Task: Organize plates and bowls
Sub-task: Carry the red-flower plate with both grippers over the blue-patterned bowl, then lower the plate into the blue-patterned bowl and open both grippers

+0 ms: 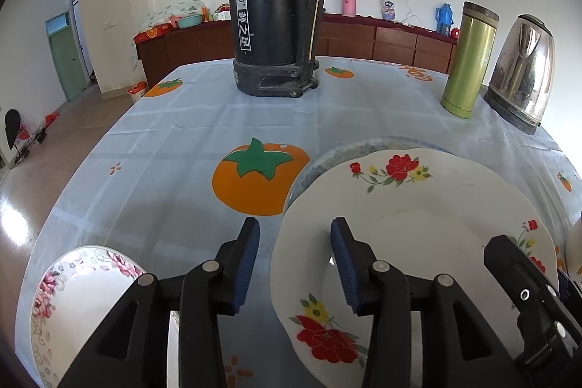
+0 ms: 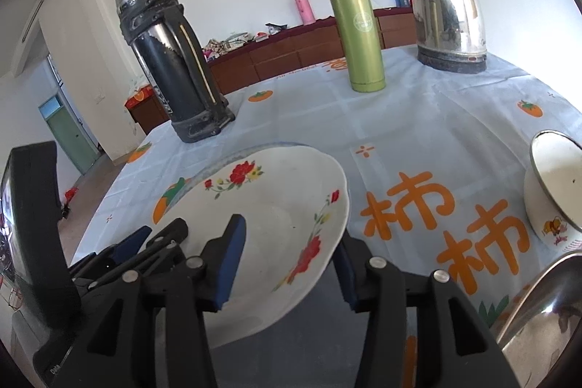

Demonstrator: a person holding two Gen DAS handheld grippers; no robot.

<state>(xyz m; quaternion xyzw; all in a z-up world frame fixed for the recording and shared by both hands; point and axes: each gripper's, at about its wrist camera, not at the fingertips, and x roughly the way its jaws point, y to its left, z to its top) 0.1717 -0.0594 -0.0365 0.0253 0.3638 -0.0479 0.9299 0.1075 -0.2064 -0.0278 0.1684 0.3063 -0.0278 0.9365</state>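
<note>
The glossy, scallop-edged white plate (image 1: 418,206) with red flowers lies on a blue-rimmed plate (image 1: 338,151) on the smooth, persimmon-printed cloth (image 1: 163,151). Left gripper (image 1: 295,260) and right gripper (image 2: 291,264) both straddle its rim, ribbed blue pads apart, not pressing. A pink-flowered bowl (image 1: 72,297) is cut off.
</note>
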